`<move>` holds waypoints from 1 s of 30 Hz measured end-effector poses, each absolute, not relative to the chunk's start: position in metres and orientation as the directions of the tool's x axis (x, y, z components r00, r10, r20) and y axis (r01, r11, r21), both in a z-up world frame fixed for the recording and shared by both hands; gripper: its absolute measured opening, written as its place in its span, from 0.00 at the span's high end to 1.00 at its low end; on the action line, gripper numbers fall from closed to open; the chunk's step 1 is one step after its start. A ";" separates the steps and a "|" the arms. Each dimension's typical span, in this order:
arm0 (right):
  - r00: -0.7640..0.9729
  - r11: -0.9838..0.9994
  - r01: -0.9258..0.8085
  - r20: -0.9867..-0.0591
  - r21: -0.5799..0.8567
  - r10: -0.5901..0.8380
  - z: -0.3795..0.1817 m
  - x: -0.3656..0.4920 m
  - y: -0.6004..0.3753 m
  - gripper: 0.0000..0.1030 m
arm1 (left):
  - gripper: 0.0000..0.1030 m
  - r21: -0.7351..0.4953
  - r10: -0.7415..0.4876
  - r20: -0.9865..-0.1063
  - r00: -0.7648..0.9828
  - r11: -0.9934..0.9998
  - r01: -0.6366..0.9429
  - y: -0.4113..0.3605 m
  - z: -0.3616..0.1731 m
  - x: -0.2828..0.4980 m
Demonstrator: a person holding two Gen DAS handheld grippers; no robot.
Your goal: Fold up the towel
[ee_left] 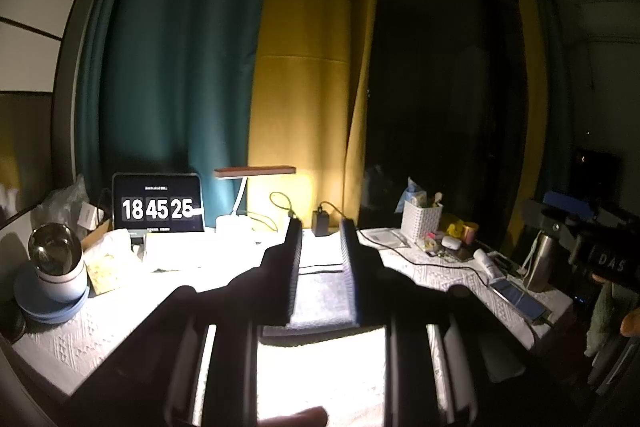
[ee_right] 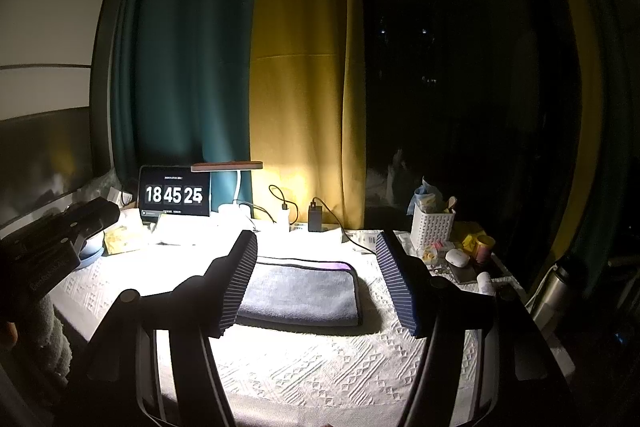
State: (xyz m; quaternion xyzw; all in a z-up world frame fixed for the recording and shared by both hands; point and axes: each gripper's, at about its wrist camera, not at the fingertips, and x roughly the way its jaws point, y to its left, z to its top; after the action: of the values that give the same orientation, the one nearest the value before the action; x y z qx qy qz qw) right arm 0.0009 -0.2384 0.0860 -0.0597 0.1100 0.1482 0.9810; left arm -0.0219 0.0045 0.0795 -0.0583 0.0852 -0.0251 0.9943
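- At far left of the left wrist view, a round chrome-topped jar on stacked blue plates, near the table edge.
- Behind, a tablet propped upright, reading 18 45 25, with a desk lamp just beside it, lit.
- In the middle, on the white patterned tablecloth: grey towel, folded flat into a rectangle, a purple strip along its far edge.
- Left gripper above the towel, jaws narrow with a clear gap, holding nothing.
- Right gripper facing the towel from the near side, jaws spread wide to either side of it, apart from the cloth, holding nothing.
- Further right, a white perforated basket of small items, a yellow cup near it.
- At far right, a steel bottle past the table edge.
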 end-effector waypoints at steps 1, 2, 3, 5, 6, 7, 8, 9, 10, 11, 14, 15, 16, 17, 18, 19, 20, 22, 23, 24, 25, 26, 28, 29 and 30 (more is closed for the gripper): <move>0.931 0.949 -0.305 -0.235 -0.085 0.278 0.085 0.001 -0.238 0.37 | 0.80 -0.121 -0.060 -0.166 0.984 0.992 0.039 0.005 0.079 -0.022; 0.931 0.949 -0.305 -0.236 -0.086 0.278 0.085 0.002 -0.238 0.37 | 0.80 -0.123 -0.059 -0.166 0.984 0.992 0.039 0.005 0.079 -0.022; 0.931 0.949 -0.305 -0.236 -0.086 0.277 0.085 0.001 -0.239 0.37 | 0.80 -0.124 -0.058 -0.166 0.984 0.992 0.037 0.005 0.079 -0.022; 0.931 0.949 -0.305 -0.237 -0.086 0.277 0.085 0.002 -0.238 0.37 | 0.80 -0.126 -0.057 -0.167 0.984 0.991 0.036 0.006 0.079 -0.022; 0.931 0.948 -0.305 -0.238 -0.086 0.278 0.084 0.002 -0.238 0.37 | 0.80 -0.127 -0.057 -0.168 0.984 0.991 0.036 0.006 0.078 -0.022; 0.930 0.948 -0.306 -0.239 -0.086 0.278 0.084 0.003 -0.238 0.37 | 0.80 -0.128 -0.058 -0.169 0.984 0.991 0.036 0.006 0.078 -0.022; 0.930 0.948 -0.306 -0.240 -0.086 0.279 0.084 0.004 -0.237 0.37 | 0.80 -0.128 -0.058 -0.169 0.984 0.991 0.036 0.006 0.078 -0.022; 0.929 0.948 -0.307 -0.241 -0.086 0.280 0.083 0.004 -0.237 0.37 | 0.80 -0.128 -0.058 -0.170 0.984 0.991 0.036 0.006 0.078 -0.022; 0.929 0.947 -0.308 -0.242 -0.087 0.280 0.083 0.004 -0.237 0.37 | 0.80 -0.129 -0.058 -0.171 0.984 0.991 0.036 0.006 0.078 -0.021; 0.929 0.947 -0.309 -0.243 -0.087 0.280 0.083 0.004 -0.237 0.37 | 0.80 -0.130 -0.059 -0.172 0.983 0.991 0.037 0.006 0.078 -0.021; 0.928 0.947 -0.310 -0.245 -0.088 0.281 0.083 0.005 -0.237 0.37 | 0.80 -0.132 -0.060 -0.176 0.983 0.991 0.037 0.007 0.077 -0.021; 0.928 0.947 -0.310 -0.245 -0.088 0.281 0.083 0.005 -0.237 0.37 | 0.80 -0.133 -0.061 -0.177 0.982 0.990 0.037 0.007 0.077 -0.021; 0.928 0.947 -0.310 -0.245 -0.088 0.281 0.083 0.005 -0.237 0.37 | 0.80 -0.133 -0.060 -0.177 0.982 0.990 0.037 0.007 0.077 -0.020; 0.928 0.947 -0.310 -0.245 -0.088 0.281 0.083 0.005 -0.237 0.37 | 0.80 -0.133 -0.060 -0.178 0.982 0.990 0.037 0.007 0.077 -0.020; 0.928 0.947 -0.310 -0.245 -0.088 0.281 0.083 0.005 -0.237 0.37 | 0.80 -0.133 -0.060 -0.178 0.982 0.990 0.037 0.007 0.077 -0.020; 0.928 0.947 -0.310 -0.245 -0.088 0.281 0.083 0.005 -0.237 0.37 | 0.80 -0.134 -0.060 -0.178 0.982 0.990 0.037 0.007 0.077 -0.020; 0.927 0.946 -0.311 -0.247 -0.088 0.281 0.083 0.005 -0.236 0.37 | 0.80 -0.134 -0.060 -0.178 0.982 0.990 0.037 0.007 0.077 -0.020; 0.926 0.946 -0.312 -0.249 -0.089 0.282 0.082 0.006 -0.235 0.37 | 0.80 -0.135 -0.061 -0.179 0.982 0.990 0.037 0.008 0.076 -0.020; 0.926 0.946 -0.313 -0.250 -0.089 0.282 0.081 0.007 -0.235 0.37 | 0.80 -0.134 -0.061 -0.179 0.982 0.990 0.037 0.008 0.076 -0.020; 0.926 0.946 -0.313 -0.251 -0.089 0.283 0.081 0.007 -0.235 0.37 | 0.80 -0.134 -0.061 -0.179 0.982 0.990 0.037 0.008 0.076 -0.020; 0.925 0.946 -0.313 -0.253 -0.088 0.282 0.081 0.007 -0.235 0.37 | 0.80 -0.134 -0.061 -0.179 0.982 0.990 0.037 0.008 0.076 -0.020; 0.925 0.946 -0.313 -0.254 -0.088 0.283 0.080 0.008 -0.235 0.37 | 0.80 -0.134 -0.061 -0.179 0.982 0.990 0.037 0.008 0.076 -0.020; 0.924 0.945 -0.314 -0.256 -0.089 0.283 0.080 0.008 -0.234 0.37 | 0.80 -0.134 -0.061 -0.179 0.982 0.990 0.037 0.008 0.076 -0.020; 0.925 0.945 -0.314 -0.255 -0.088 0.283 0.080 0.009 -0.234 0.37 | 0.80 -0.135 -0.061 -0.179 0.982 0.990 0.037 0.008 0.076 -0.020; 0.924 0.945 -0.314 -0.256 -0.088 0.283 0.079 0.008 -0.234 0.37 | 0.80 -0.134 -0.061 -0.179 0.982 0.990 0.037 0.008 0.076 -0.020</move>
State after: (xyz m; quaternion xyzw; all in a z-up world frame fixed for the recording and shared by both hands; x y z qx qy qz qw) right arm 0.0084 -0.2342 0.0793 -0.0637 0.1210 0.1525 0.9788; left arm -0.0200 0.0079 0.0757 -0.0654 0.0916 -0.0244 0.9934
